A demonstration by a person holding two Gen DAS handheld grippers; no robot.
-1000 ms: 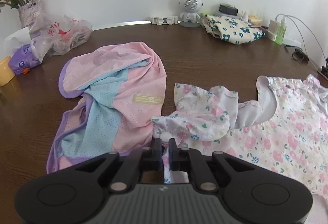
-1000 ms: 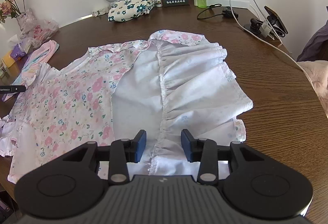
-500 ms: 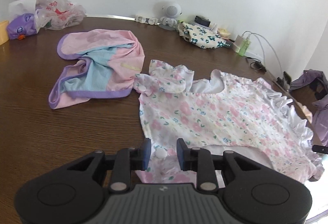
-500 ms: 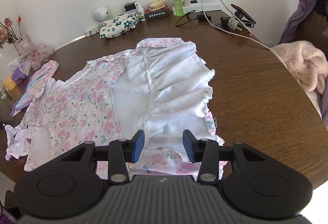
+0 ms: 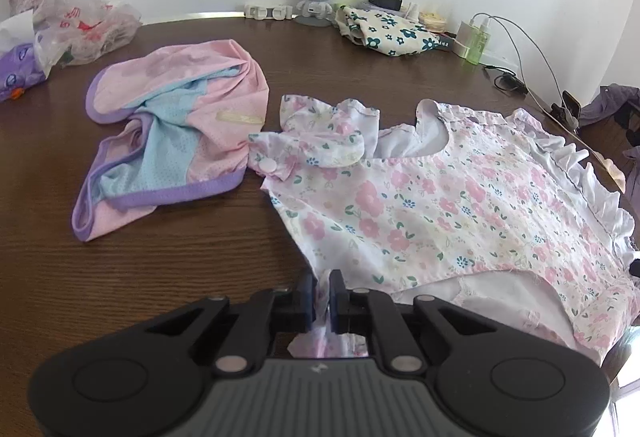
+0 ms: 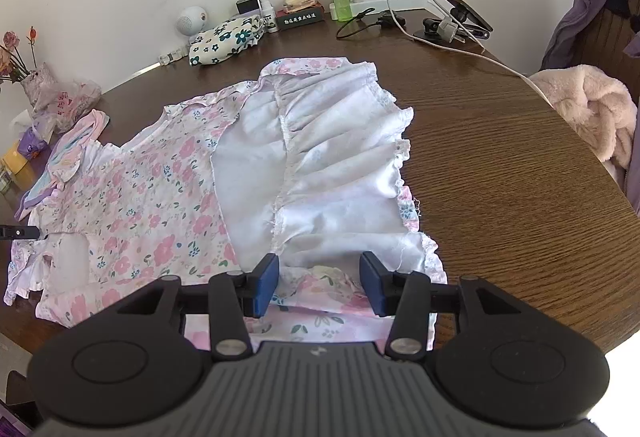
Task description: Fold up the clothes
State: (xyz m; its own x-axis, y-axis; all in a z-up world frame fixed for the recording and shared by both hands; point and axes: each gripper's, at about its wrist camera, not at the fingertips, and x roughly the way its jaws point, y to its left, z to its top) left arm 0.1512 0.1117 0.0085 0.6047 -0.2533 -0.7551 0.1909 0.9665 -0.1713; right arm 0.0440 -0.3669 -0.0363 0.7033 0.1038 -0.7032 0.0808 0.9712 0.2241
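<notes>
Left gripper (image 5: 320,299) closing, pinching the floral dress (image 5: 440,205) hem at lower centre; right gripper (image 6: 318,283) opening over the fabric, gripping nothing (probably resetting for a fold).

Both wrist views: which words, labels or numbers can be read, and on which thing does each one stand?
Dark box at the wall: white Chinese characters, too small to read.
Plastic bag: red print, crumpled, unreadable.
Yellow tag on the pink garment: no legible text.
Purple pack: too blurred.
No other text shows.
</notes>
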